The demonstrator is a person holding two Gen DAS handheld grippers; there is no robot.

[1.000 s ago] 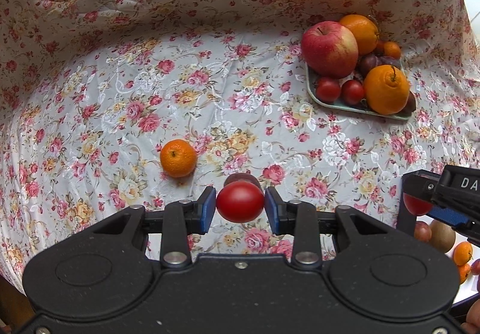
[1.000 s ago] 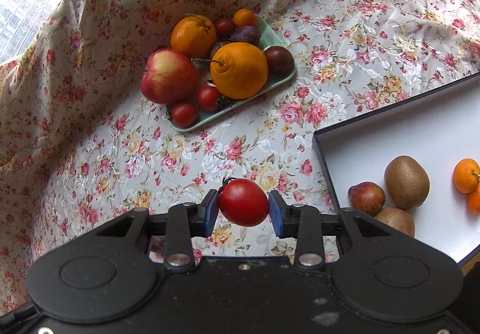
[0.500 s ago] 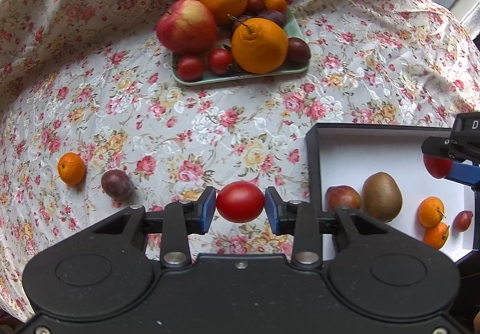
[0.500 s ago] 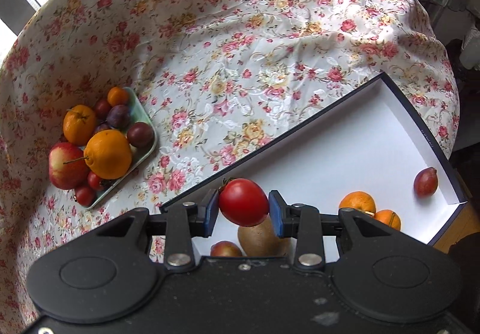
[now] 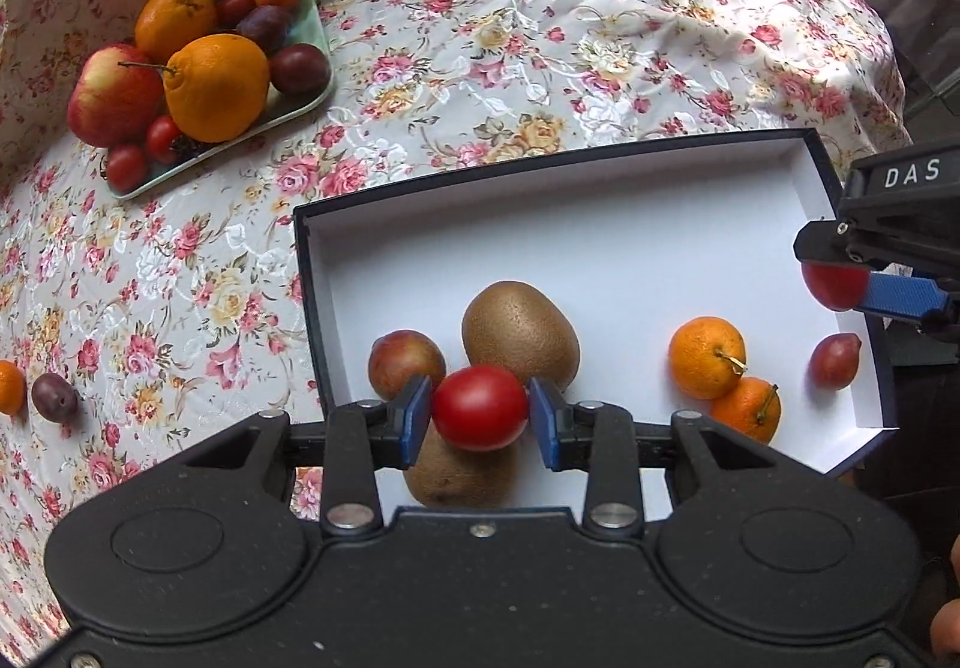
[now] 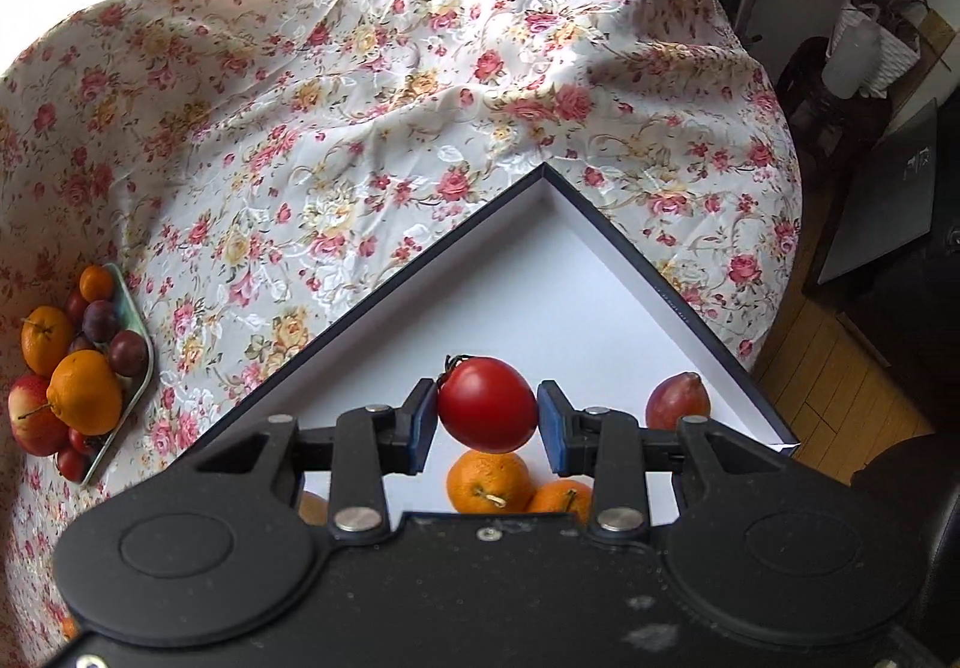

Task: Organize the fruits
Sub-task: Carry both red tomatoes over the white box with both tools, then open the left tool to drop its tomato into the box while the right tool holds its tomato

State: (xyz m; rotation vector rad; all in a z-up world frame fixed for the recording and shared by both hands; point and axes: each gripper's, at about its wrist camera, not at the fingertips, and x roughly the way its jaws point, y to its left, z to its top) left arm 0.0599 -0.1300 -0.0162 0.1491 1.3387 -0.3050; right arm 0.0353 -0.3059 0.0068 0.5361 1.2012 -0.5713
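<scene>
Your left claw (image 5: 480,409) grips a tomato (image 5: 480,407) over the box (image 5: 600,248); your right claw (image 6: 486,413) clamps another tomato (image 6: 487,411).

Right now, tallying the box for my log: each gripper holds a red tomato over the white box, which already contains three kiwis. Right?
Not quite: the white box contains two kiwis, per the left wrist view. Each gripper, left and right, does hold a red tomato.

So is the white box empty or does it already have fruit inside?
Not empty. The white box holds two kiwis, two small oranges, and two reddish plums; much of its floor remains bare.
</scene>
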